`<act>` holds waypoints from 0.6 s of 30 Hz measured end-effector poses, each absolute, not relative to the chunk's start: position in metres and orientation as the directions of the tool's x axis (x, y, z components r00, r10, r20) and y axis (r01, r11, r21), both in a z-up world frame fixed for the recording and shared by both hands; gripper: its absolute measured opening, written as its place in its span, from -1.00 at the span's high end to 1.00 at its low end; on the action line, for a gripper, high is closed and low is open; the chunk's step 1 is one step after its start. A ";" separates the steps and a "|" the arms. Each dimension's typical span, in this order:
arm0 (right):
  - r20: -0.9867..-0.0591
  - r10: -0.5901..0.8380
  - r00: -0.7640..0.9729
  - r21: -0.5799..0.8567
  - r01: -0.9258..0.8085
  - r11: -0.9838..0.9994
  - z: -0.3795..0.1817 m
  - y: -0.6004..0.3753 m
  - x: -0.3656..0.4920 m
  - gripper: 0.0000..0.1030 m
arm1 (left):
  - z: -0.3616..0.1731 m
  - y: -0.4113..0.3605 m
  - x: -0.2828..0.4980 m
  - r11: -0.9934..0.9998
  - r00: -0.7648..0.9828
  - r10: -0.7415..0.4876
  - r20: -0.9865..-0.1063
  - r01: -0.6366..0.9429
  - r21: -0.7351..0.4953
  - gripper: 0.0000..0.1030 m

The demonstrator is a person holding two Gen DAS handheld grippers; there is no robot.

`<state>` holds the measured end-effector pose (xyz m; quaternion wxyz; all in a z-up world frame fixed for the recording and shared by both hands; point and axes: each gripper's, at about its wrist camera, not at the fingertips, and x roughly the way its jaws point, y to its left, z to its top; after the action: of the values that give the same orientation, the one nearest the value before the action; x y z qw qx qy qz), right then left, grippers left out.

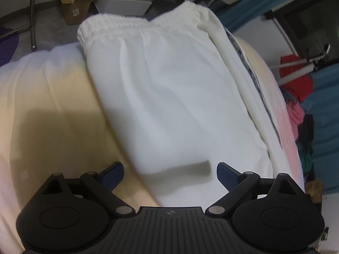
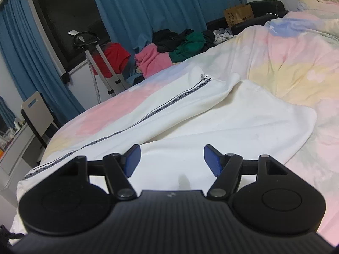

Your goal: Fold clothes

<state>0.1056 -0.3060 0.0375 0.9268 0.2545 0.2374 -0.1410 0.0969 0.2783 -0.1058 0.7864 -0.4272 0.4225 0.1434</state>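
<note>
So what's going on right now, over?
Left gripper and right gripper open, empty. White trousers spread on bedspread, not yet folded. Nothing in the way.

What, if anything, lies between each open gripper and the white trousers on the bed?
Nothing visible does. The left gripper and right gripper are both open directly over the white trousers, with only bare fabric ahead.

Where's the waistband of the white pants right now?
Left wrist view, top centre: the waistband lies at the bed's far edge, ahead of the open left gripper.
</note>
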 end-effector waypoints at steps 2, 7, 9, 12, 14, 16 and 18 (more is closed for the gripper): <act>-0.518 -0.140 0.844 0.407 0.387 0.827 0.036 -0.307 0.106 -0.33 | -0.097 0.280 0.100 0.609 0.609 -0.130 -0.782 -0.573 -0.548 -0.65; -0.526 -0.139 0.839 0.418 0.397 0.817 0.035 -0.312 0.108 -0.33 | -0.068 0.286 0.101 0.619 0.669 -0.183 -0.720 -0.491 -0.613 -0.60; -0.528 -0.141 0.838 0.424 0.404 0.810 0.034 -0.315 0.109 -0.33 | -0.061 0.287 0.096 0.607 0.705 -0.213 -0.676 -0.447 -0.657 -0.60; -0.533 -0.146 0.834 0.431 0.415 0.801 0.033 -0.319 0.110 -0.33 | -0.068 0.294 0.091 0.579 0.724 -0.234 -0.649 -0.432 -0.691 -0.60; -0.538 -0.150 0.830 0.431 0.424 0.797 0.031 -0.320 0.112 -0.33 | -0.079 0.292 0.091 0.573 0.715 -0.235 -0.658 -0.445 -0.688 -0.60; -0.545 -0.157 0.823 0.427 0.434 0.793 0.030 -0.322 0.114 -0.33 | -0.094 0.298 0.090 0.562 0.672 -0.236 -0.701 -0.495 -0.663 -0.51; -0.555 -0.170 0.814 0.426 0.454 0.783 0.028 -0.327 0.115 -0.33 | -0.103 0.303 0.091 0.543 0.669 -0.252 -0.699 -0.500 -0.674 -0.42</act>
<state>0.1151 -0.3267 0.0277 0.9099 0.2816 0.2519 -0.1712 0.0911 0.3031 -0.1029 0.7826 -0.4712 0.3990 0.0792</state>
